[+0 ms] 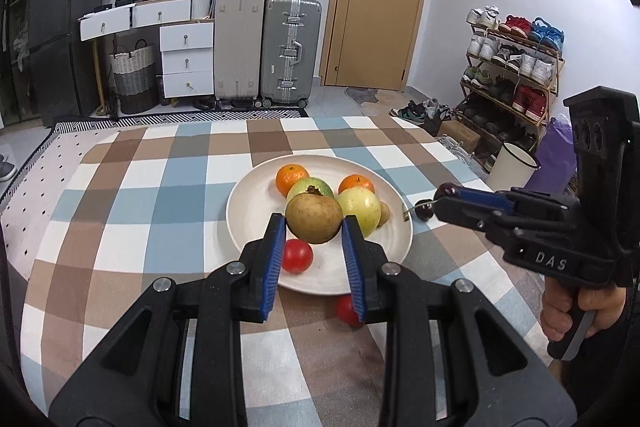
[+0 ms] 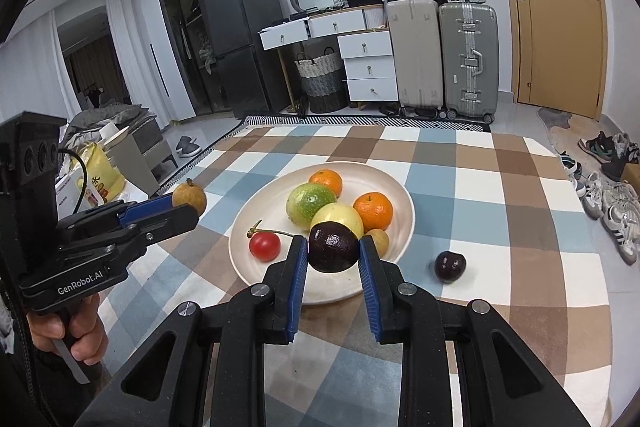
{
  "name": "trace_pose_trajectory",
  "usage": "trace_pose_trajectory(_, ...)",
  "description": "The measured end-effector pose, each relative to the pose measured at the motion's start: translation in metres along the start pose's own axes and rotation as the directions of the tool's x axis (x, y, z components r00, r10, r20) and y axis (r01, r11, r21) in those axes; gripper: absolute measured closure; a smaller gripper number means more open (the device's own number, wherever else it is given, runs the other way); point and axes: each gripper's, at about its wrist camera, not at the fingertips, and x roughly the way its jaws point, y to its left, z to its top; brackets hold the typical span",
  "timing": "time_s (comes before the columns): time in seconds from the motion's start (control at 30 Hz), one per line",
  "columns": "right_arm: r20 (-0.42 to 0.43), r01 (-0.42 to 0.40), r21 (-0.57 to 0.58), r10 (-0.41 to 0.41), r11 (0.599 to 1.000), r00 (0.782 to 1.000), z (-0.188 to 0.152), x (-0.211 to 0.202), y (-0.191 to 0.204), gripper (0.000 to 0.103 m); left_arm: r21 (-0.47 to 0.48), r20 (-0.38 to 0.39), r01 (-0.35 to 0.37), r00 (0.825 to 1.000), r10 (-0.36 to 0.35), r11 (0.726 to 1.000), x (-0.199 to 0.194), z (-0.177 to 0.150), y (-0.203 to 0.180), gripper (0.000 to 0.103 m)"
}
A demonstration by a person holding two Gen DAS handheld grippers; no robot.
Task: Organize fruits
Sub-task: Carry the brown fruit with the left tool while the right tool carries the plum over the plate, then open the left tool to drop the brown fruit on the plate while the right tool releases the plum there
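My left gripper (image 1: 314, 223) is shut on a round brown fruit (image 1: 314, 217), held above the near part of the white plate (image 1: 248, 207). In the right wrist view the left gripper (image 2: 191, 206) hangs left of the plate (image 2: 402, 199) with the brown fruit (image 2: 190, 195). My right gripper (image 2: 333, 247) is shut on a dark purple fruit (image 2: 334, 247) over the plate's near rim. On the plate lie two oranges (image 2: 373, 211), a green fruit (image 2: 310, 203), a yellow fruit (image 2: 338, 217), a small brown fruit (image 2: 379, 239) and a red cherry (image 2: 264, 246).
A dark cherry (image 2: 450, 266) lies on the checked tablecloth (image 2: 500, 227) right of the plate. A red fruit (image 1: 347, 311) sits on the cloth just in front of the plate. Suitcases (image 1: 290, 51), drawers and a shoe rack (image 1: 516, 67) stand beyond the table.
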Motion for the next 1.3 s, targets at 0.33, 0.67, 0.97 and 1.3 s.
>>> trace_pose_trajectory(0.33,-0.032,0.005,-0.022,-0.006,1.0,0.999,0.011,0.018,0.014,0.077,-0.001,-0.042,0.0,0.999,0.0,1.0,0.019,0.011,-0.002,0.077)
trace_pose_trajectory(0.67,-0.067,0.017,-0.03,-0.019,0.999,0.998,0.013,0.044,0.015,0.077,-0.006,-0.078,-0.015,0.997,0.015,1.0,0.055,0.006,0.007,0.077)
trace_pose_trajectory(0.97,-0.107,0.019,-0.035,-0.023,0.999,0.994,0.006,0.061,0.014,0.077,0.012,-0.102,-0.02,0.995,0.022,1.0,0.077,-0.001,0.009,0.077)
trace_pose_trajectory(1.3,-0.123,0.029,-0.059,-0.036,0.998,0.992,-0.003,0.065,0.018,0.077,0.034,-0.109,-0.005,0.994,0.009,0.999,0.081,-0.003,0.006,0.077)
